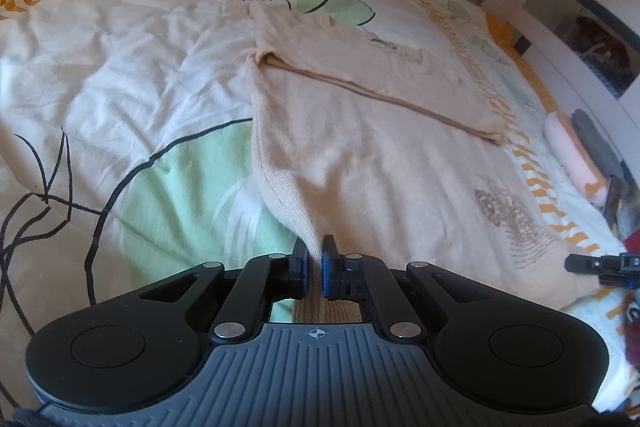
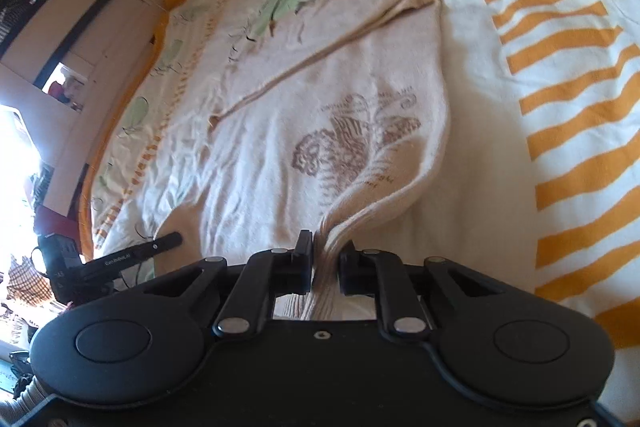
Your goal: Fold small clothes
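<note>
Two grippers pinch the near hem of a beige sweater (image 1: 360,147) spread on a bedspread (image 1: 120,75). Left gripper (image 1: 315,267), level and low, clamps the left corner; right gripper (image 2: 325,267) clamps the bunched right corner.

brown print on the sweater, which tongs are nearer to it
Right. The right tongs pinch the sweater hem just below the brown print. The left tongs grip the hem's other corner, well off to the side.
</note>
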Demonstrator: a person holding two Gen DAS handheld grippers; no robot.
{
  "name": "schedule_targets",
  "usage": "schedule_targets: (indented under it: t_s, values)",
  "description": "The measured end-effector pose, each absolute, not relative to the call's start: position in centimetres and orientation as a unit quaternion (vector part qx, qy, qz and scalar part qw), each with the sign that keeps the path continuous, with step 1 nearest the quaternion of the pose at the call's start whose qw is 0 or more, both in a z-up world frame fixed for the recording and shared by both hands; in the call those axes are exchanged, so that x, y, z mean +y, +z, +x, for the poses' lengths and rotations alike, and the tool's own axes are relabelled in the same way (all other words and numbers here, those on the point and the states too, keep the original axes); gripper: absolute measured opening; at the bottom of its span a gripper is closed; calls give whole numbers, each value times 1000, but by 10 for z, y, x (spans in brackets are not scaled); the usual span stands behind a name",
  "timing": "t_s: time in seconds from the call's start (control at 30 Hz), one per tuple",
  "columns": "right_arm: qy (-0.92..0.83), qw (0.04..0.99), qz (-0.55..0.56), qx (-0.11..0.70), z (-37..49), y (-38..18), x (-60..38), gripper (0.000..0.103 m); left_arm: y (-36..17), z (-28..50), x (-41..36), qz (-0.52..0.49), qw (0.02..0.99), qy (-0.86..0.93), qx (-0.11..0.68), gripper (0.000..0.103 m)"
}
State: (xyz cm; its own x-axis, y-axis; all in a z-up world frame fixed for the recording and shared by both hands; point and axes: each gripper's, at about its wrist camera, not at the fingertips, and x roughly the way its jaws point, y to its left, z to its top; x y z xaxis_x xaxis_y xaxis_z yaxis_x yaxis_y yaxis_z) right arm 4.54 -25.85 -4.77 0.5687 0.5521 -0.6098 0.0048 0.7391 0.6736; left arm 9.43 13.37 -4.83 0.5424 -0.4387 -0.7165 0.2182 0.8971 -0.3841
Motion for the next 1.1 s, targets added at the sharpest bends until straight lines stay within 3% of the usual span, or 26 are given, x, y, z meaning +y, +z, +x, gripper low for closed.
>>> schedule_targets:
  t_s: [0.2, 0.47, 0.6, 0.67, 0.7, 0.77, 0.9, 1.0, 1.1]
  values:
    - [171, 842, 342, 381, 46, -35, -266, 20, -32, 96, 136, -148, 881, -193, 405, 6]
    - [153, 841, 305, 420, 54, -36, -256, 20, -30, 101, 136, -150, 880, -191, 409, 6]
    - [109, 828, 269, 480, 56, -50, -249, 33, -45, 102, 133, -129, 866, -177, 449, 6]
    - [98, 814, 260, 509, 56, -58, -247, 71, -55, 101, 131, -115, 855, -175, 475, 7]
    - [97, 812, 256, 516, 55, -60, -245, 78, -59, 101, 130, -107, 851, -170, 485, 7]
    - [99, 809, 241, 527, 54, -60, -240, 79, -64, 100, 127, -89, 848, -167, 496, 9]
    - [93, 804, 218, 545, 56, -66, -232, 84, -69, 100, 120, -69, 841, -183, 505, 32]
    - [104, 798, 218, 552, 61, -70, -229, 95, -72, 100, 114, -50, 841, -184, 507, 36]
    - [109, 793, 218, 558, 65, -75, -227, 102, -73, 101, 111, -49, 839, -195, 506, 47]
